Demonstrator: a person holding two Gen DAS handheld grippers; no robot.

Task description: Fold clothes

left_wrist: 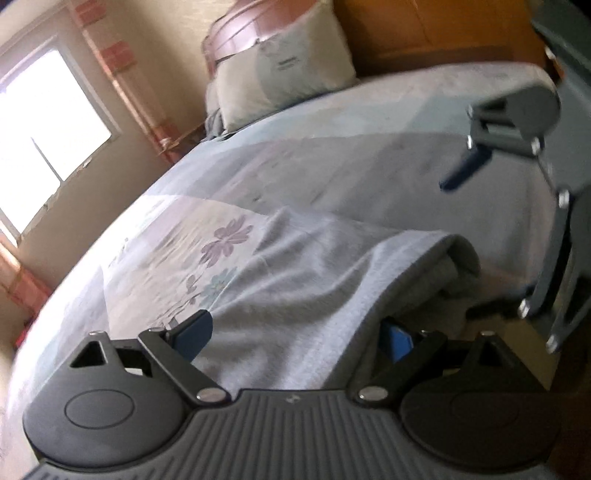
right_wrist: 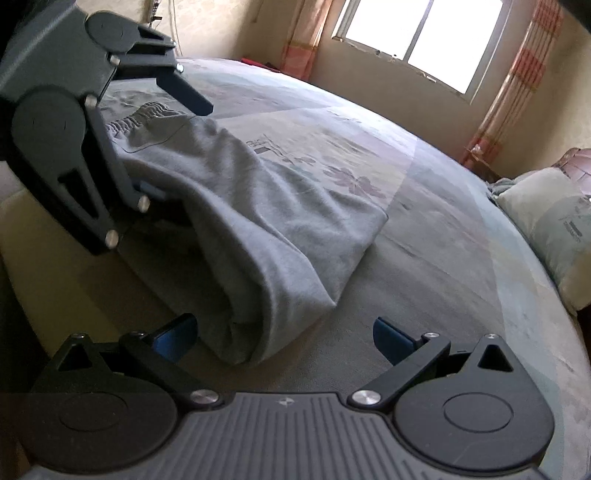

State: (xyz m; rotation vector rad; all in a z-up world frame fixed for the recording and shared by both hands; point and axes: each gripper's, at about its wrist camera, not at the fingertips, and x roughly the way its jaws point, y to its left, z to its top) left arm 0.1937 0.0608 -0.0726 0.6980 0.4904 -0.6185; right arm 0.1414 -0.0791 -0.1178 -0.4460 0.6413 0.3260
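Note:
Grey sweatpants [right_wrist: 258, 221] lie folded on the bed, the elastic waistband [right_wrist: 140, 114] at the far end. My right gripper [right_wrist: 284, 339] is open at the rolled near end of the pants, its left pad [right_wrist: 177, 338] beside the cloth. My left gripper [right_wrist: 170, 147] is open at the waistband side, with its lower finger tucked under the cloth edge. In the left wrist view the sweatpants [left_wrist: 295, 280] fill the gap of the open left gripper [left_wrist: 295, 336], and the right gripper [left_wrist: 491, 240] hangs open at the right.
The bed [right_wrist: 443, 240] has a pale grey cover with a flower print [left_wrist: 225, 240]. A pillow [left_wrist: 288, 74] leans on the wooden headboard [left_wrist: 424, 29]. A bright window [right_wrist: 424, 37] with striped curtains [right_wrist: 517, 74] is behind the bed.

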